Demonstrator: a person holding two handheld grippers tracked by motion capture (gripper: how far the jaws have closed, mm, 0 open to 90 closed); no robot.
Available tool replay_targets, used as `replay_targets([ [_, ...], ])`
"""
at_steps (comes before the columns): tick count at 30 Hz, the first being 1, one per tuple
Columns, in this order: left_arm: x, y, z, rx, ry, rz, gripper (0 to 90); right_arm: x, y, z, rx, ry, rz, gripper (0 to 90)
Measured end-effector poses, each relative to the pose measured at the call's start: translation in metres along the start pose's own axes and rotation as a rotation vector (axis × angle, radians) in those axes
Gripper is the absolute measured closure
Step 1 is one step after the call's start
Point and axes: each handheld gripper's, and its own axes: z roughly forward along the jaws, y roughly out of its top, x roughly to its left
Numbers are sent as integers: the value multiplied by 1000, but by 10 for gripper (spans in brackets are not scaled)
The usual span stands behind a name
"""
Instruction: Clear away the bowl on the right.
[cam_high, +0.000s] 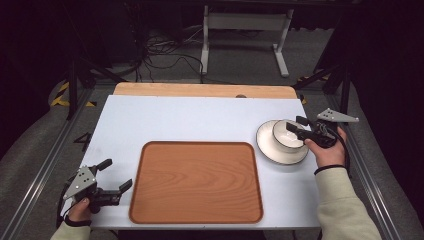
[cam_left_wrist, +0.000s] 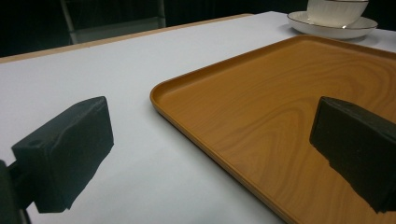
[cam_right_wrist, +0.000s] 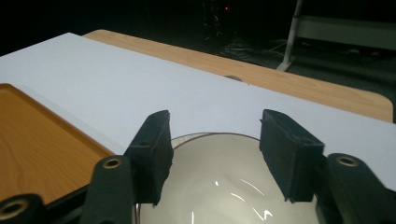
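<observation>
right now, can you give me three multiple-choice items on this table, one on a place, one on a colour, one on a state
1. Where does the bowl stand?
A. on the white plate
B. in the wooden tray
C. on the bare table

2. What colour is the tray?
A. blue
B. orange-brown
C. black

3. How is the left claw?
A. shut on the tray's rim
B. shut on the bowl
C. open, holding nothing

Answers: 1 A, the bowl sits in the plate right of the tray, with the right claw at it. 2 B, wood grain shows in the high view. 3 C, its jaws stand wide apart over the table beside the tray.
</observation>
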Motion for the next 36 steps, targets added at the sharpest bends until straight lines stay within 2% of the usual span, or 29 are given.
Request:
replay_targets([
  [3, 0, 0, 0, 0, 0, -1, 3, -6, -2, 0, 1, -16, 28, 477],
  [9, 0, 0, 0, 0, 0, 1, 3, -16, -3, 1, 42, -61, 32, 457],
  [13, -1, 0, 0, 2, 0, 9, 3, -15, -4, 3, 74, -73, -6, 417],
  [19, -1, 0, 0, 3, 1, 9, 3, -19, -7, 4, 113, -124, -9, 414],
  [28, -1, 0, 0, 8, 0, 10, 3, -24, -15, 10, 176, -128, 23, 398],
  [36, -1, 0, 0, 9, 0, 11, 3, -30, -25, 16, 248, -126, 56, 461],
])
